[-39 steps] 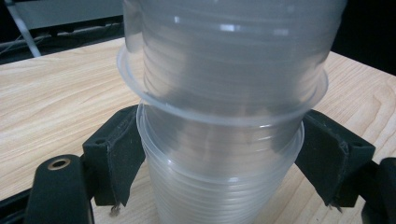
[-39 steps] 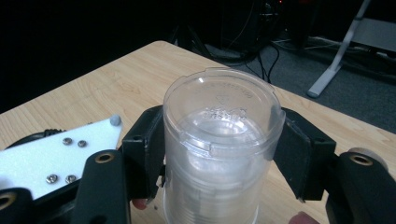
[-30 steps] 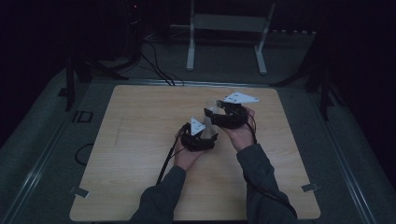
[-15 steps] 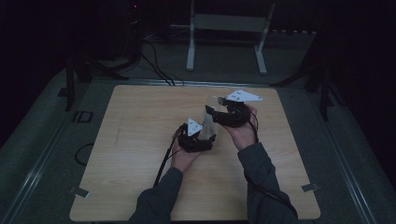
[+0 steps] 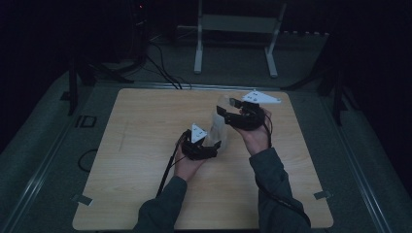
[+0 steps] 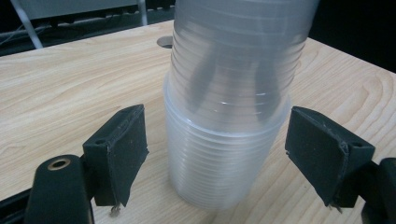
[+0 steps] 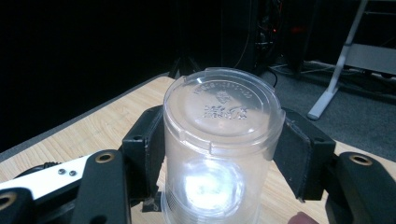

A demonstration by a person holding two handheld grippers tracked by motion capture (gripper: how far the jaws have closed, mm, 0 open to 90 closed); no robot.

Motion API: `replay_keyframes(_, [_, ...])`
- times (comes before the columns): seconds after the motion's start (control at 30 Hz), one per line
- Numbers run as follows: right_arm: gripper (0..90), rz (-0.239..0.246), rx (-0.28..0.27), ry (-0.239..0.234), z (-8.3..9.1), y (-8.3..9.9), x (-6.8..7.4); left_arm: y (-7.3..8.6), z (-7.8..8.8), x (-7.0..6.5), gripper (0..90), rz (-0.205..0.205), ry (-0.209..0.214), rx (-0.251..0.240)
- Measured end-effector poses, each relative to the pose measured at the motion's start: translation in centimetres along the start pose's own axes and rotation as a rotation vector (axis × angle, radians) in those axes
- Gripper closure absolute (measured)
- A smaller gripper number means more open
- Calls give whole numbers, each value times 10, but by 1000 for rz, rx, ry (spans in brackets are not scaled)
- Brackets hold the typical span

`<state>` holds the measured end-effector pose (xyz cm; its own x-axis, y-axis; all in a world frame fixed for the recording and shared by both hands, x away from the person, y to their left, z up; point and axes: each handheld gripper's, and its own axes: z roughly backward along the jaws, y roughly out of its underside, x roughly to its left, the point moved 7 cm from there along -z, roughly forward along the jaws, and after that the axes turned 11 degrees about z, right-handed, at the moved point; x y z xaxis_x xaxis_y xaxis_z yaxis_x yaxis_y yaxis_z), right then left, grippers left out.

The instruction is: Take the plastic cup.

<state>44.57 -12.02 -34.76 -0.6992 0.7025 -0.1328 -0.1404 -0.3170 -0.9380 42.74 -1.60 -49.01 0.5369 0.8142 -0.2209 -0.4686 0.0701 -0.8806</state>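
now right tool grips upper clear tub; left tool open.

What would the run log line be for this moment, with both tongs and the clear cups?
left tongs: open, straddling lower cup | right tongs: shut on upper cup | cups: nested, upright | table: wooden

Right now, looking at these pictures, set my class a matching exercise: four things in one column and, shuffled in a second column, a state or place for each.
Things:
1. left gripper
2. right gripper
3. clear plastic container
4. wooden table

States or places:
A. shut on the lidded top of the container
B. light wood, under both hands
C. open, jaws either side of the container's base
D. see-through, ribbed, upright between the grippers

Pairs: 1-C, 2-A, 3-D, 4-B
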Motion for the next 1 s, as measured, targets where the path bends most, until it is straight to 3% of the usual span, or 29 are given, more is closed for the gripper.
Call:
replay_keyframes(0.33, [386, 15, -20, 5, 8, -10, 0, 4, 5, 0, 258, 3, 4, 16])
replay_keyframes(1.0, [386, 37, -46, 39, 35, -17, -10, 13, 12, 3, 264, 13, 8, 31])
